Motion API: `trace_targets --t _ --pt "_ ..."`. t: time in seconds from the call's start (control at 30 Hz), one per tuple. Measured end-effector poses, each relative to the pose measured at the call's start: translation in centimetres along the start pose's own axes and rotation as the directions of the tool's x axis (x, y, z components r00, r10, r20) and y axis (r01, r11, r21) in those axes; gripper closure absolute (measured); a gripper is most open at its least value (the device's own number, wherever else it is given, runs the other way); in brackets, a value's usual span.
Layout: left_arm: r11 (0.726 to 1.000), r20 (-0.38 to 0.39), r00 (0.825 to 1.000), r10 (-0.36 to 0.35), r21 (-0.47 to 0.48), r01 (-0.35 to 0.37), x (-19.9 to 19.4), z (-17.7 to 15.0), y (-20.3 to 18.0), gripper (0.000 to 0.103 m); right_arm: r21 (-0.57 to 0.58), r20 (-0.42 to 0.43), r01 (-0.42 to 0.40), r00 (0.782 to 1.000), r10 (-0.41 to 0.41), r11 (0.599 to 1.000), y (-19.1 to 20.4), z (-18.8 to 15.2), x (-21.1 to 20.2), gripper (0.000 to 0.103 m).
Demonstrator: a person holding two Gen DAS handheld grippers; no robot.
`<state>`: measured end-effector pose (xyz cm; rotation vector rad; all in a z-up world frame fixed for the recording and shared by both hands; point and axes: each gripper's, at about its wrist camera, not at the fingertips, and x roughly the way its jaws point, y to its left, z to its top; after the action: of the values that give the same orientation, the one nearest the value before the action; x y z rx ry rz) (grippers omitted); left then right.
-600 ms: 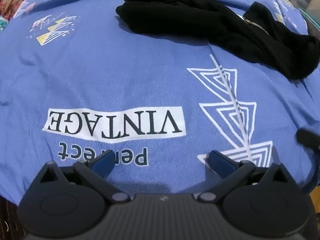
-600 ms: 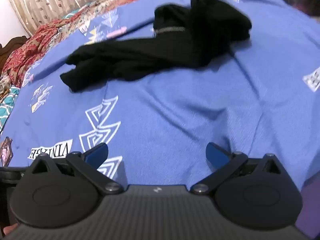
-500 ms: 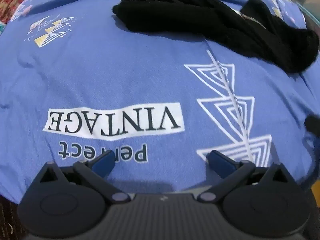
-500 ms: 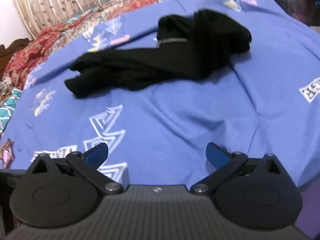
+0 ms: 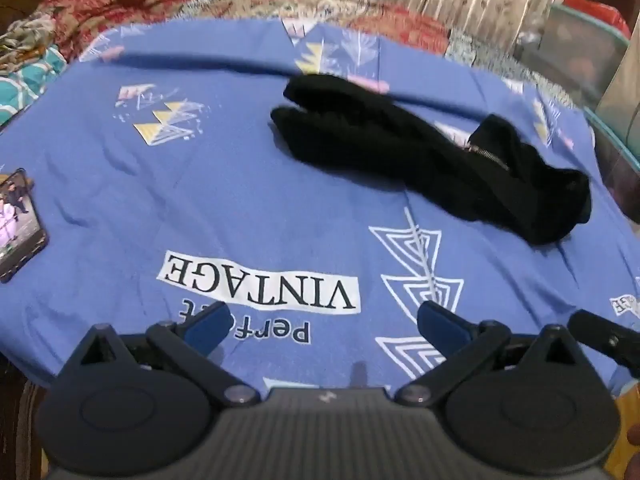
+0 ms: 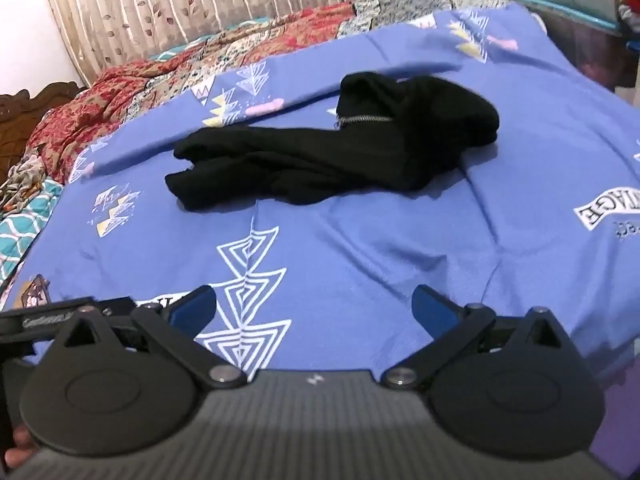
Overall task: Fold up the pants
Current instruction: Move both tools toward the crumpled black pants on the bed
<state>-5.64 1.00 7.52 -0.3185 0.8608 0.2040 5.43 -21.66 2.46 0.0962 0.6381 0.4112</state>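
Black pants [image 5: 420, 160] lie crumpled on a blue printed bedsheet [image 5: 240, 200], legs bunched together toward the left, waist and metal zipper [image 5: 486, 156] toward the right. The right wrist view shows the same pants [image 6: 320, 164] across the middle of the bed, zipper [image 6: 366, 119] up. My left gripper [image 5: 324, 324] hovers open over the "VINTAGE" print, well short of the pants, with nothing between its blue pads. My right gripper [image 6: 314, 308] is also open and empty, near the bed's front edge, apart from the pants.
A phone [image 5: 16, 224] lies on the sheet at the left edge. A red patterned quilt [image 6: 120, 92] is piled along the far side below a leaf-print curtain [image 6: 200, 0]. Teal-rimmed storage [image 5: 592, 64] stands at the right. Part of the other gripper [image 5: 600, 340] shows at the lower right.
Both grippers have pulled back and tilted up, so the pants sit farther away and lower in both views, and the quilt, curtain and phone have come into sight. The pants have not moved.
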Motion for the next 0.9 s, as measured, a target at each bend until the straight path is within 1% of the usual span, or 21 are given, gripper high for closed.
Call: trace_targets --t 0.07,0.2,0.37,0.43,0.5,0.7,0.83,0.9 --pt "1.0 0.029 0.999 0.016 -0.009 -0.016 -0.6 -0.6 0.5 0.0 -0.004 -0.002 -0.005 1.0 0.005 1.0 0.1 0.1 0.0 0.0" --pt "0.996 0.08 0.995 0.065 -0.072 -0.059 -1.6 -1.3 1.7 0.0 -0.022 -0.013 -0.029 0.999 0.029 0.999 0.8 -0.5 0.2 0.0" --pt "0.994 0.1 0.991 0.092 -0.067 -0.086 -1.8 -1.7 1.5 0.0 -0.04 -0.014 -0.031 0.999 0.031 0.999 1.3 -0.6 0.3 0.0" --pt "0.994 0.099 0.99 0.101 -0.05 -0.096 -1.7 -1.6 1.2 0.0 -0.033 -0.021 -0.031 0.999 0.03 0.999 1.2 -0.6 0.4 0.0" --pt "0.995 0.106 0.99 0.094 -0.029 -0.092 -1.7 -1.6 0.9 0.0 -0.027 -0.027 -0.03 0.999 0.03 0.999 1.1 -0.7 0.5 0.0" --pt "0.994 0.158 0.984 0.087 0.059 -0.097 -2.2 -1.5 -0.6 0.0 -0.024 -0.04 -0.034 0.999 0.033 0.999 1.1 -0.8 0.6 0.0" --pt "0.986 0.187 0.977 0.104 0.112 -0.127 -2.4 -1.0 -1.2 0.0 -0.024 -0.041 -0.034 0.999 0.033 0.999 1.1 -0.8 0.6 0.0" --pt "0.983 0.192 0.974 0.123 0.114 -0.146 -2.4 -0.3 -1.0 0.0 -0.024 -0.039 -0.033 0.999 0.032 0.999 1.1 -0.8 0.6 0.0"
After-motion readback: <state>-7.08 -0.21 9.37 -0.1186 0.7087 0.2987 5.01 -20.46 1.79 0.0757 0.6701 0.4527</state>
